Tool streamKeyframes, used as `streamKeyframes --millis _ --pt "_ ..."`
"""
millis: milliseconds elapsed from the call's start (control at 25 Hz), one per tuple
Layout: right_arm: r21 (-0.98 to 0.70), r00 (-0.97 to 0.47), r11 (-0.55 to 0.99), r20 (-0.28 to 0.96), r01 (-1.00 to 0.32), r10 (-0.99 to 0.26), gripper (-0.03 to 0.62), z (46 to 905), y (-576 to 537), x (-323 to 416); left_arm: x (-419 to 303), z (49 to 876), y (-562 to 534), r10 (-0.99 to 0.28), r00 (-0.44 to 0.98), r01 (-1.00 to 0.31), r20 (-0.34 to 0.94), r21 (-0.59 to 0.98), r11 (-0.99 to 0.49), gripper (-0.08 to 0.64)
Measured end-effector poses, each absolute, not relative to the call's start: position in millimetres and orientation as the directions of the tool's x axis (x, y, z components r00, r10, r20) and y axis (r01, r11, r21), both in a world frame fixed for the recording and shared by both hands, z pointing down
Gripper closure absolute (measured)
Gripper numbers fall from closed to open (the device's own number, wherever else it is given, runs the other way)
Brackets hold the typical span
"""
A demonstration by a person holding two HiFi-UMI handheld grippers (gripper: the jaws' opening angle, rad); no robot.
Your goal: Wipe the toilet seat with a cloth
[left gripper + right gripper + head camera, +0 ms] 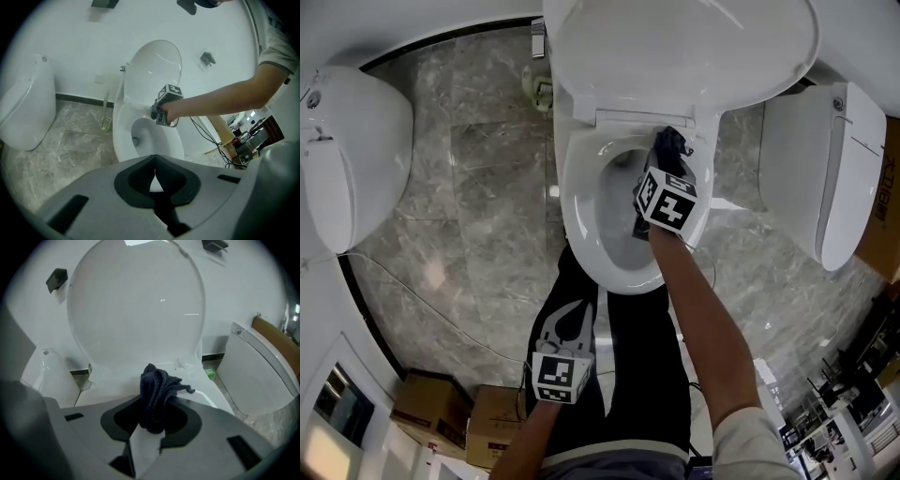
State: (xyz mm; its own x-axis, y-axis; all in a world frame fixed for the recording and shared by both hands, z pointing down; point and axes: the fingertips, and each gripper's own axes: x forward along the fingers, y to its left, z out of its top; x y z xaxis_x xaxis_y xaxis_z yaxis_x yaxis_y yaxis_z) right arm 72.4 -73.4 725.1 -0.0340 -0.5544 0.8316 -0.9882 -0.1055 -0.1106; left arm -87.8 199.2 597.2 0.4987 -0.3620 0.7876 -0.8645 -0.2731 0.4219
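Toilets flank the work: a white ceramic toilet at the left (pixel 347 159) and another white toilet at the right (pixel 830 178), both on the grey marbled floor tiles (pixel 478 169). Brown cardboard boxes (pixel 487 422) sit behind the person's dark trousers (pixel 628 375), and a thin cable (pixel 422 291) trails over the floor. A small green-and-white object (pixel 539 89) lies beside the middle toilet's base.

The middle toilet's white oval lid (pixel 675 47) stands raised, leaving the white toilet seat (pixel 574 197) uncovered.

The right gripper (pixel 152 425) reaches over the bowl. Its fingers (pixel 183 420) are clamped on a bunched dark navy cloth (pixel 157 390), which rests at the right rear of the seat, just before the hinge.

The left gripper (pixel 154 176) hangs low by the person's legs, well apart from the seat. Its fingers (pixel 136 180) are pressed together with nothing between them.

Print on a brown box at the head view's right edge (pixel 889 187) is too small to read.
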Motion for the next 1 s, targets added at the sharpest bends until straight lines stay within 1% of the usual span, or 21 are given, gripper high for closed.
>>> streamKeyframes --millis 160,320,520,920,1000 --pt "-0.128 -0.071 -0.061 0.821 -0.99 -0.566 0.49 724.6 -74.7 53.3 -81.2 593.7 197.8 -0.351 0.523 -0.847 0.777 0.429 -0.313 0.552" --pt "-0.135 -0.148 0.065 0.829 -0.989 -0.54 0.491 725.6 -73.0 18.9 -81.6 594.5 196.9 -0.336 0.559 -0.826 0.758 0.473 -0.306 0.552" --pt "-0.167 -0.242 0.187 0.821 -0.968 -0.517 0.49 724.4 -66.7 -16.6 -96.4 599.3 196.6 -0.343 0.517 -0.855 0.784 0.45 -0.26 0.552" --pt "-0.151 -0.345 0.403 0.814 -0.903 -0.468 0.489 723.0 -43.4 -53.8 -126.4 600.3 195.2 -0.372 0.474 -0.881 0.798 0.425 -0.21 0.552" --pt "-0.149 -0.363 0.441 0.814 -0.885 -0.454 0.491 722.0 -36.6 -62.0 -132.1 599.2 194.6 -0.375 0.465 -0.885 0.802 0.41 -0.221 0.552"
